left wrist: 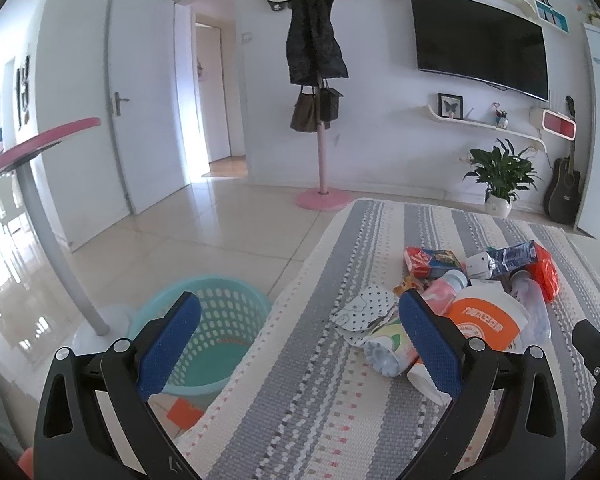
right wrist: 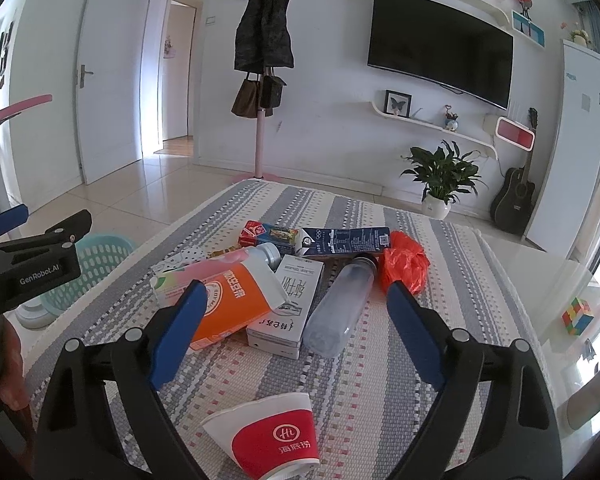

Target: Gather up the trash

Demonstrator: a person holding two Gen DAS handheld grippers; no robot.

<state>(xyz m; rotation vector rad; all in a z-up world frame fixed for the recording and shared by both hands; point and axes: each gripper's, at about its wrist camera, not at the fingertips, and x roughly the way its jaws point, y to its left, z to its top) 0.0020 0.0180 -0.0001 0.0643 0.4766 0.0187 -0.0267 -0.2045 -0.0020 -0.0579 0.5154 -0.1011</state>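
Note:
A pile of trash lies on the striped table cloth (right wrist: 340, 380): an orange and white carton (right wrist: 236, 300), a white box (right wrist: 288, 308), a clear plastic bottle (right wrist: 340, 300), a blue milk carton (right wrist: 344, 242), a red plastic bag (right wrist: 404, 264) and a red and white paper cup (right wrist: 272, 436) lying nearest. My right gripper (right wrist: 296, 292) is open and empty above the pile. My left gripper (left wrist: 300, 308) is open and empty over the table's left edge, with the pile (left wrist: 476, 292) to its right. A teal basket (left wrist: 220, 332) stands on the floor left of the table.
A pink-topped stand (left wrist: 40, 216) rises left of the basket. A coat rack (left wrist: 320, 120), a potted plant (left wrist: 500, 176) and a guitar (left wrist: 562, 192) stand by the far wall. A colour cube (right wrist: 578, 316) sits on the table's right side.

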